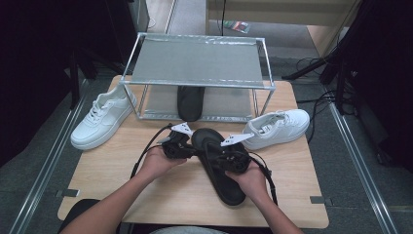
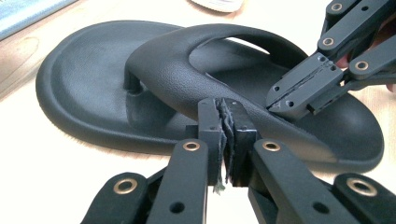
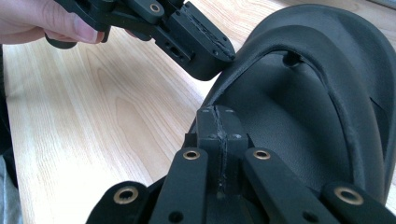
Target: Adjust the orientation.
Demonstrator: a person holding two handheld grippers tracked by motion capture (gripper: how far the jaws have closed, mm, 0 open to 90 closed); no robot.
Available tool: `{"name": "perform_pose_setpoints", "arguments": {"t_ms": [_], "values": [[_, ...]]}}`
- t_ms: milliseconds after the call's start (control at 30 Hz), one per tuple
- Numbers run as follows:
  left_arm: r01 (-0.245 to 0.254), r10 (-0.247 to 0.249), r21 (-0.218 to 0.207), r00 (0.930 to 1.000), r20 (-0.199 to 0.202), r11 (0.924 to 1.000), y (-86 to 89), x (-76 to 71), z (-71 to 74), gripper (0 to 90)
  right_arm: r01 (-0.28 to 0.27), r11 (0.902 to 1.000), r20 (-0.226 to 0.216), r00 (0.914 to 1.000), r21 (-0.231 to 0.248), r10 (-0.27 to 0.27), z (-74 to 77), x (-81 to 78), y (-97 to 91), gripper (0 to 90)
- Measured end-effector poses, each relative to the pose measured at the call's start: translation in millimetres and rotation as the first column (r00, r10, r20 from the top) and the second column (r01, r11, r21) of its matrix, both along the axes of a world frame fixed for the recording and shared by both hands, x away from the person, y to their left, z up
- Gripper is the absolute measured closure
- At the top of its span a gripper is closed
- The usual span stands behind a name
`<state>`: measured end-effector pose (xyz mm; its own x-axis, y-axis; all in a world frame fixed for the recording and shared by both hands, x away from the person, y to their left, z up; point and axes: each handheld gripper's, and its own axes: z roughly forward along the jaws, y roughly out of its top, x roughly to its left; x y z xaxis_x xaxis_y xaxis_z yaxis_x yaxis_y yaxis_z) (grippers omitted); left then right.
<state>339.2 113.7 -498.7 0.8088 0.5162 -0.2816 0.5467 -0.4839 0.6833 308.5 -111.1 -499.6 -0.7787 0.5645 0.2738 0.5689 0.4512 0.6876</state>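
My left hand (image 1: 157, 161) sits nearest the camera in the high view, at 7 o'clock from the table's centre, holding the left gripper (image 1: 191, 150). In the left gripper view, this gripper (image 2: 227, 122) has its jaws pressed together, pad against pad, with nothing between them; their tips rest against the outer edge of the sandal's strap (image 2: 187, 79). No grip is established there.

The black sandal (image 1: 216, 165) lies sole down on the wooden table (image 1: 122, 175), at the centre, its toe toward 12 o'clock and its heel toward 5 o'clock.

The right gripper (image 1: 219, 157) lies over the sandal, held by my right hand (image 1: 253, 179) at 5 o'clock. In the right gripper view, this gripper (image 3: 218, 122) is fully closed, holding nothing, its tips just beside the strap's inner side above the footbed.

A white sneaker (image 1: 102, 117) lies at 10 o'clock. A metal shoe rack (image 1: 197, 61) stands at 12 o'clock, with a second black sandal (image 1: 190, 102) on its lower shelf. Another white sneaker (image 1: 277, 127) lies at 2 o'clock, near the first sandal's toe.
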Motion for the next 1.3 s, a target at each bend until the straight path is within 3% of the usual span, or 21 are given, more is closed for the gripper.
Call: {"name": "perform_pose_setpoints", "arguments": {"t_ms": [267,467,800,867,967,1167,1300], "values": [[-0.010,0.009,-0.023,0.9997,-0.023,0.9997,1.4,6.9,-2.0,87.1,0.030,0.9995,0.022,0.9993,0.008,-0.030,-1.8,-2.0,4.0,90.0],[-0.009,0.008,-0.015,0.9998,-0.016,0.9998,0.4,8.4,-1.4,86.7,0.043,0.9990,0.040,0.9982,0.011,-0.043,-3.0,-3.3,6.0,90.0],[-0.001,0.000,-0.019,0.9998,-0.022,0.9998,-2.9,12.8,-1.0,86.4,0.054,0.9983,0.031,0.9980,0.023,-0.055,-3.6,-1.9,5.6,90.0],[0.005,-0.005,0.005,0.9998,-0.020,1.0000,-2.7,12.6,1.4,85.8,0.056,0.9981,0.035,0.9978,0.026,-0.056,-2.7,-1.5,3.3,89.4],[-0.005,0.004,-0.005,0.9998,-0.022,1.0000,-1.4,11.5,5.6,85.6,0.067,0.9971,0.033,0.9971,0.037,-0.068,-1.4,-1.3,-0.1,87.7],[-0.016,0.015,-0.053,0.9998,-0.016,0.9985,9.3,10.6,21.5,76.3,0.088,0.9932,0.061,0.9938,0.077,-0.093,11.3,-6.9,-14.1,79.7],[-0.008,0.006,-0.073,0.9998,-0.019,0.9973,16.7,9.1,31.0,63.6,0.111,0.9889,0.093,0.9884,0.098,-0.120,19.6,-14.3,-25.3,72.4]]}}
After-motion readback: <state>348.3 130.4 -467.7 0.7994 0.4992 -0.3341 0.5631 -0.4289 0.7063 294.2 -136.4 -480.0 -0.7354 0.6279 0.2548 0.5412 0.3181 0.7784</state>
